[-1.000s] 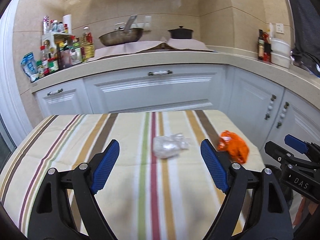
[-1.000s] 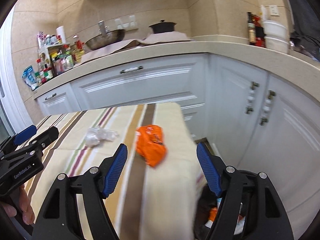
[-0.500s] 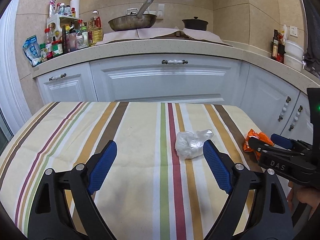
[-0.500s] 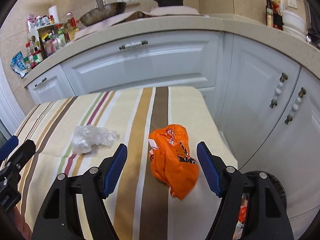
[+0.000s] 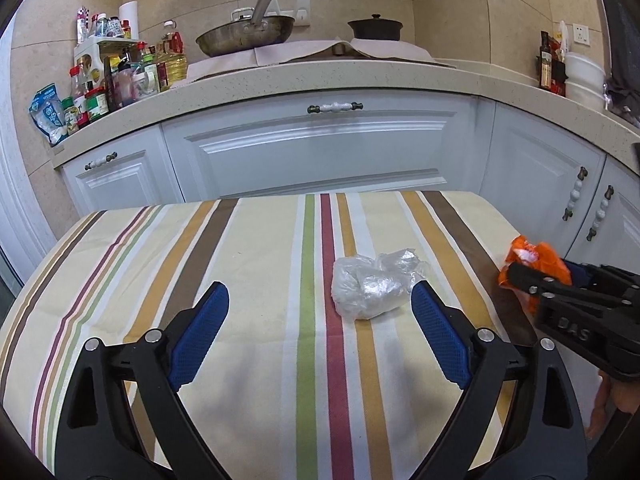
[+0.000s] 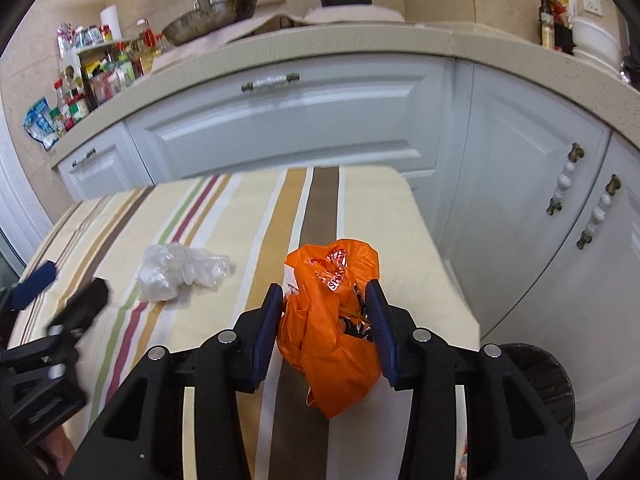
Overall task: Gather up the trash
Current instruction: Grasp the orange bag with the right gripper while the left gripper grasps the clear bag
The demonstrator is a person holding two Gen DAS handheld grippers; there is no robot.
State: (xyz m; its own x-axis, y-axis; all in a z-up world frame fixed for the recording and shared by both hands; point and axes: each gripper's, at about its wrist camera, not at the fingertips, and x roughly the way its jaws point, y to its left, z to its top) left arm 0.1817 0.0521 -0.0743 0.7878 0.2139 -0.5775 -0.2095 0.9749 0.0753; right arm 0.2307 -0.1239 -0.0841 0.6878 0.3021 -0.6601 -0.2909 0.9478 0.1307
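A crumpled orange plastic bag (image 6: pixel 332 320) lies near the right edge of the striped table (image 6: pixel 224 216). My right gripper (image 6: pixel 326 300) is shut on it, blue pads pressing both its sides. The orange bag also shows in the left wrist view (image 5: pixel 536 258), partly hidden by the right gripper (image 5: pixel 532 280). A crumpled clear plastic bag (image 5: pixel 372 286) lies mid-table, also in the right wrist view (image 6: pixel 180 272). My left gripper (image 5: pixel 320 308) is open and empty, low over the table, its right pad beside the clear bag. It shows blurred at the left of the right wrist view (image 6: pixel 56 292).
A dark trash bin (image 6: pixel 540 376) stands on the floor right of the table. White cabinets (image 5: pixel 320 148) and a countertop (image 5: pixel 360 76) with a pan (image 5: pixel 244 36), a pot and bottles stand behind the table.
My right gripper moved forward and closed on the orange bag. My left gripper moved closer to the clear bag and stays open.
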